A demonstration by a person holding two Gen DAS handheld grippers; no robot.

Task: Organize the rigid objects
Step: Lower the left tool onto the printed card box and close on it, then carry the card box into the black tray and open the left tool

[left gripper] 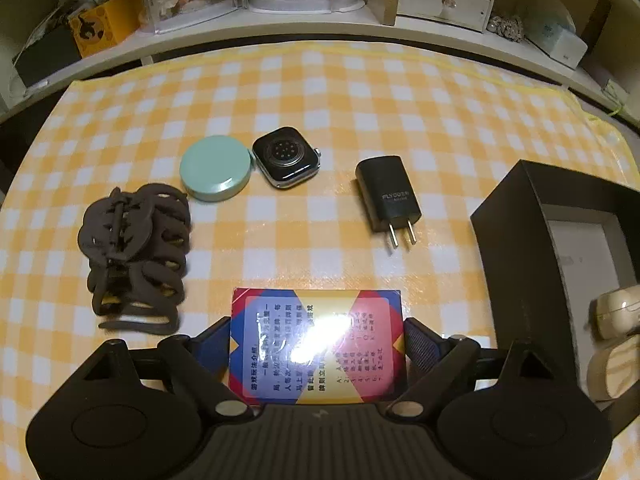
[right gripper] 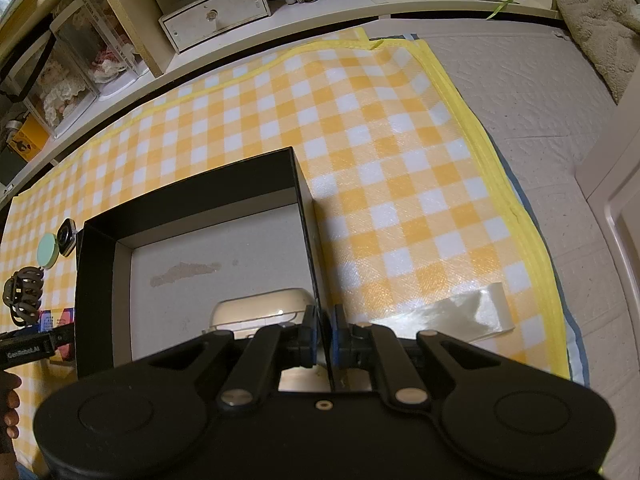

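A red, blue and yellow card box [left gripper: 316, 344] lies on the checked cloth between the fingers of my left gripper [left gripper: 318, 340], whose pads press on its two short sides. On the cloth beyond it are a brown hair claw [left gripper: 136, 256], a mint round tin [left gripper: 216, 168], a black watch body [left gripper: 286, 157] lying face down, and a black charger plug [left gripper: 390, 196]. An open black box [right gripper: 192, 208] stands to the right with a beige earbud case [right gripper: 260, 312] inside. My right gripper [right gripper: 325, 336] is shut on the box's right wall.
The yellow checked cloth [right gripper: 380, 140] covers a quilted pale surface [right gripper: 540, 100]. A clear piece of tape or film [right gripper: 452, 316] lies right of the box. Shelves with display cases and a small white drawer [right gripper: 216, 12] run along the back. A hand [right gripper: 10, 400] shows at the left edge.
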